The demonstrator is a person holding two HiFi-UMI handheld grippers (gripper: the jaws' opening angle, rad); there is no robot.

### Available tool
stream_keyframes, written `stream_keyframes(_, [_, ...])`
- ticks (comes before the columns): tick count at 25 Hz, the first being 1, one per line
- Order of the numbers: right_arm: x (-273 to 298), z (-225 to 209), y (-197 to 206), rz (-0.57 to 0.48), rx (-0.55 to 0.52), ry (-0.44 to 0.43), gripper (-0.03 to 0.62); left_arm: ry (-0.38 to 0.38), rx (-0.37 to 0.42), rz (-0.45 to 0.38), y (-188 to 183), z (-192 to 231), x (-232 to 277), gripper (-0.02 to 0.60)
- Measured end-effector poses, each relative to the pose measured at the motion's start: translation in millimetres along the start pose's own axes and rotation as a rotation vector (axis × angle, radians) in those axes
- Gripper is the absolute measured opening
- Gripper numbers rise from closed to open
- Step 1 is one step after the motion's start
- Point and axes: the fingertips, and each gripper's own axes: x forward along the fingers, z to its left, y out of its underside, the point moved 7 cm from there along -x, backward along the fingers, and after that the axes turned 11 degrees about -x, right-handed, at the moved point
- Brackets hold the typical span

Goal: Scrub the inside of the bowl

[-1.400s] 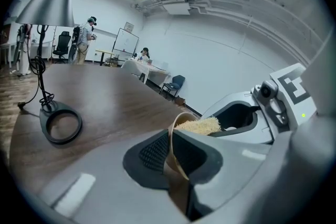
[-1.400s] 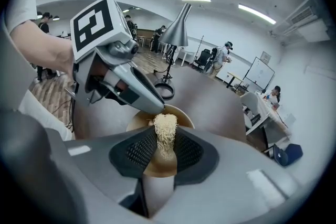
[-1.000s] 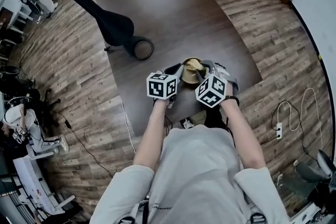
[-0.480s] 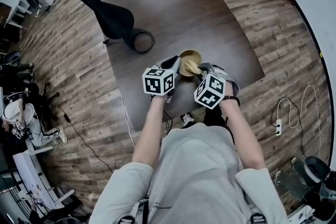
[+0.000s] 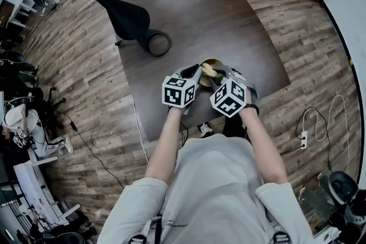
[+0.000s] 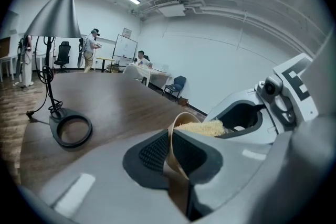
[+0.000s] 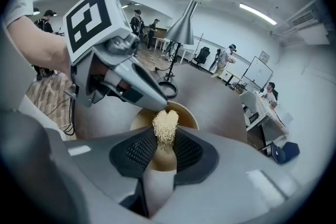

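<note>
The left gripper (image 6: 172, 150) was pressed shut on the wall of the tan bowl (image 6: 181, 118), one ribbed pad inside the rim and the other outside it; the right gripper (image 7: 164, 147) pinched a straw-coloured fibre scrubber (image 7: 165, 126) between its pads, the tuft standing out past the jaw tips over the hollow of the bowl; whether the fibres touched the inner wall could not be told.

In the left gripper view the scrubber sat at rim level at 1 o'clock from the clamped wall, with the right gripper's grey body just behind it.

From the head view the bowl stood on the dark brown table (image 5: 229, 20), near the edge closest to the person; the left gripper's marker cube lay at 7 o'clock of the bowl and the right gripper's at 5 o'clock, both close against it.

A black desk lamp (image 5: 128, 19) stood on the same table at 10 o'clock of the bowl, well apart from it; its ring base (image 5: 157, 43) lay on the tabletop between shade and bowl.

Wood-plank floor (image 5: 74, 77) surrounded the table; a white power strip (image 5: 303, 140) lay on it at 4 o'clock of the bowl.
</note>
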Motion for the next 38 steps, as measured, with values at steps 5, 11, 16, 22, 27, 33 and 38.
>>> stream_keyframes(5, [-12,-9,7,-0.056,0.051,0.061,0.114,0.009,0.059,0.018,2,-11,3,0.023])
stream_keyframes(11, [-20,-7,7,-0.100,0.014,0.124,0.114,0.057,0.087,0.075,6,-20,9,0.032])
stream_keyframes(16, [-27,-4,3,-0.137,-0.005,0.116,0.114,-0.015,0.225,0.101,7,-22,16,0.009])
stream_keyframes(22, [-49,-16,16,-0.215,0.131,0.100,0.112,-0.212,0.546,0.084,10,-16,20,0.009])
stream_keyframes(27, [-63,-53,17,-0.321,0.286,0.144,0.112,-0.296,0.847,0.043,7,-28,20,0.009])
stream_keyframes(33, [-53,-65,-3,-0.433,0.373,0.095,0.110,-0.279,1.012,-0.036,4,-57,19,0.009])
stream_keyframes(38, [-40,-67,0,-0.395,0.402,0.044,0.110,-0.308,1.048,-0.084,-5,-57,13,0.009])
